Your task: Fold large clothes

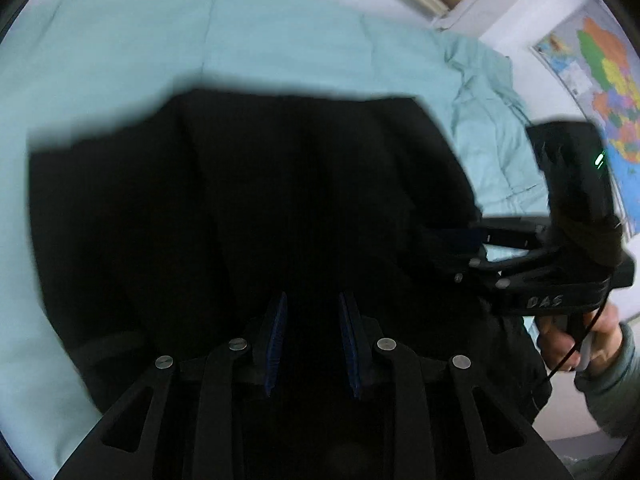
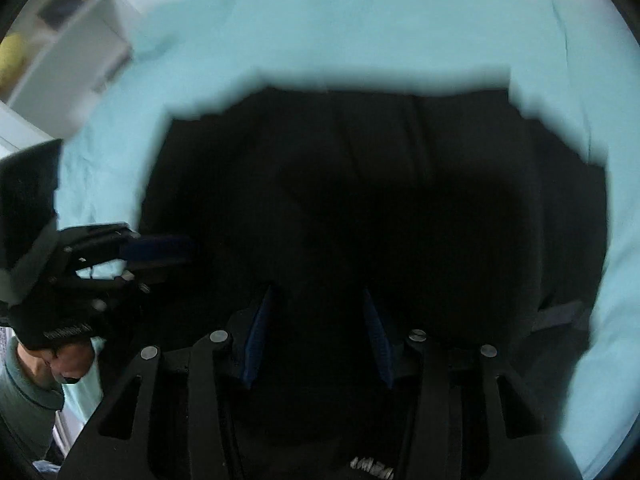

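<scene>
Ribbed blue tool pads (image 1: 276,344), black garment (image 1: 248,184), teal sheet (image 1: 120,52)

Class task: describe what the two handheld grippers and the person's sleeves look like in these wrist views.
Both the left gripper and the right gripper are black, with slotted linkage bars, silver round rivets and blue ribbed pads. The right one bears pale lettering, a green light and a thin black cable. The sleeves are grey-green.

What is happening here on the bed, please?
A person holds a gripper in each hand and works on a large black garment that lies on a light blue bed sheet. Both grippers point down at the dark cloth. The left gripper and the right gripper have a gap between their blue pads; whether either pinches cloth cannot be told.
</scene>
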